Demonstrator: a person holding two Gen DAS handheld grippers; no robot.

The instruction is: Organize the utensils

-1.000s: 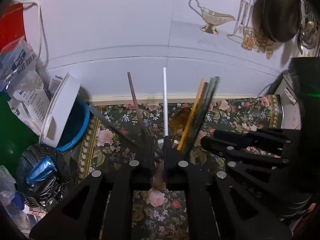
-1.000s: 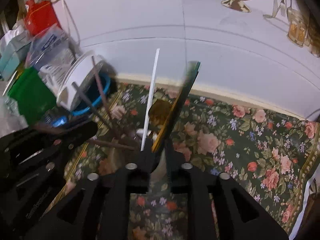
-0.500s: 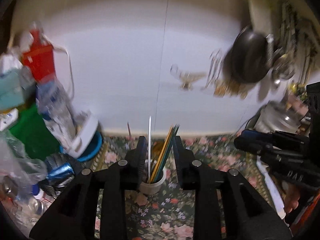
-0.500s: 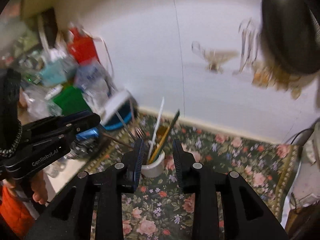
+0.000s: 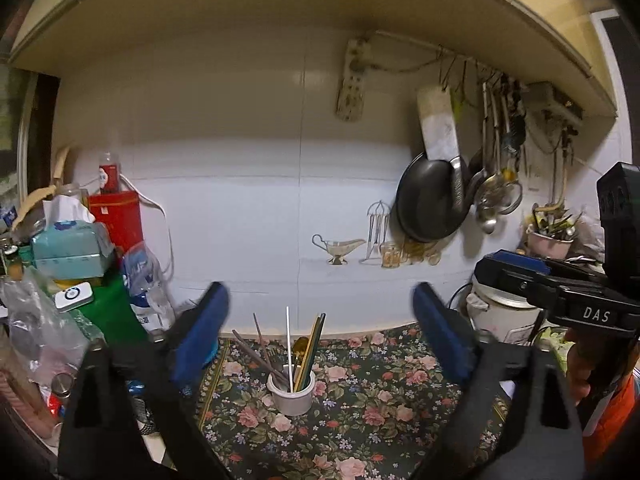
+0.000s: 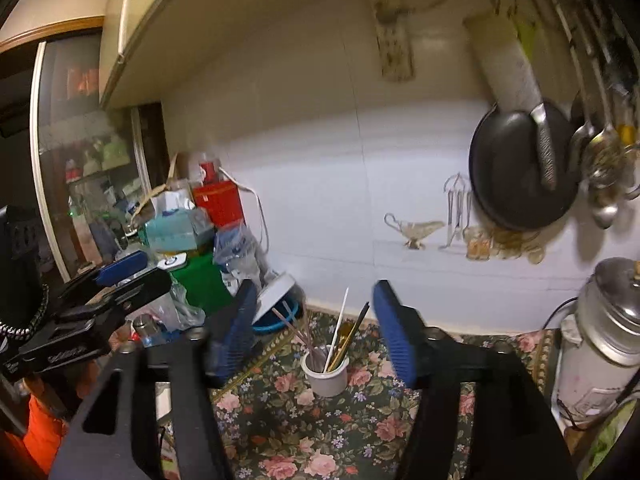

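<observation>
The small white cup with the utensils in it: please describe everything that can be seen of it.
The white cup is a short round pot, ceramic by its look, with a slightly flared rim. It stands upright on the flowered cloth, near the wall. Several thin utensils stand in it, leaning outward: brown sticks, a white stick, a gold spoon and green-yellow chopsticks. Neither open gripper touches it.

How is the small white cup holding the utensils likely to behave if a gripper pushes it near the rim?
The white cup probably tips rather than slides: its tall utensils lean outward well above the rim. The floral cloth likely grips its base.
</observation>
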